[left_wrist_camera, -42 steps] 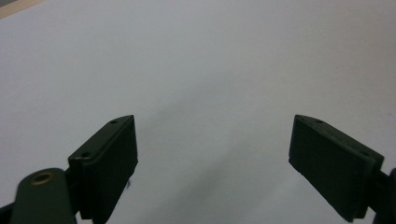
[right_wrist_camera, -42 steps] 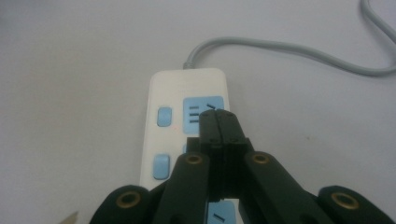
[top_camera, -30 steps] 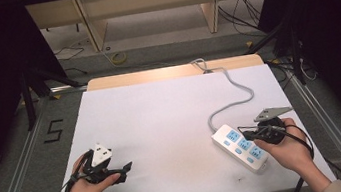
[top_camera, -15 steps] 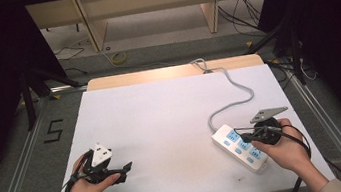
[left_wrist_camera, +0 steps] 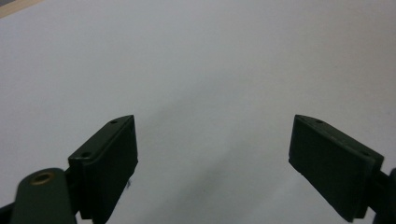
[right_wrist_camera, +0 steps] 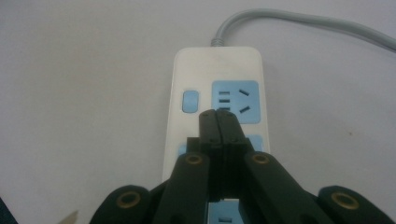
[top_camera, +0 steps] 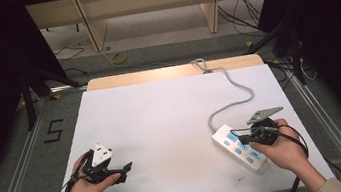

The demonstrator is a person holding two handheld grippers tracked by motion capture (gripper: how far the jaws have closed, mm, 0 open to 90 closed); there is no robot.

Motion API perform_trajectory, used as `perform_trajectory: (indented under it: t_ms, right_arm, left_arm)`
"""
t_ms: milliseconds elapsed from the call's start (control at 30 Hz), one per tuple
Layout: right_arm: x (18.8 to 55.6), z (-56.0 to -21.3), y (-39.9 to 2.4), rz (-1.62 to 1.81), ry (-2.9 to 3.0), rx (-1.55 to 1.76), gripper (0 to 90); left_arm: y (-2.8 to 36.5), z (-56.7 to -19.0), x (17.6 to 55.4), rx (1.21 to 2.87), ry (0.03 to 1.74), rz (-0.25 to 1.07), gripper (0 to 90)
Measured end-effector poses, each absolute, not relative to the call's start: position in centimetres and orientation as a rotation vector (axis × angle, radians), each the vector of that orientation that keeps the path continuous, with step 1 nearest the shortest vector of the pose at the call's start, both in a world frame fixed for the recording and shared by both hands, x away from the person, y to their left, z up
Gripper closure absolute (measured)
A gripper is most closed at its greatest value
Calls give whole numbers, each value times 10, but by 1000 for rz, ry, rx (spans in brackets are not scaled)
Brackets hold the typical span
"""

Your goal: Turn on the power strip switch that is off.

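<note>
Over the power strip (right_wrist_camera: 215, 112) the right gripper (right_wrist_camera: 217, 114) — jaws together — points along its length, perhaps touching; left gripper (left_wrist_camera: 212, 154), jaws apart, lies well apart.

Rectangular table (top_camera: 160, 112), white sheet-covered top, bare wooden strip at far edge. On it: white plastic power strip (top_camera: 239, 148) with blue sockets, grey cable (top_camera: 238, 86).
</note>
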State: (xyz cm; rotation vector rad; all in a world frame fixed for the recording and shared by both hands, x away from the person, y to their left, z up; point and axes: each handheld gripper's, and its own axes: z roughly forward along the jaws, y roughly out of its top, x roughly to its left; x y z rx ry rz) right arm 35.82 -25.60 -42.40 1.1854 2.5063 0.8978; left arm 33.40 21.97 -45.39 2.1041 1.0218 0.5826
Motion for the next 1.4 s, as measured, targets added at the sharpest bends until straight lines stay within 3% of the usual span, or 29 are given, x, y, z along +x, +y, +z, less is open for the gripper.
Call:
perform_trajectory:
  t_ms: [1400]
  right_arm:
    - [362, -428, -242, 768, 2631, 1178, 900]
  left_arm:
    - [220, -454, 334, 2108, 1019, 581, 152]
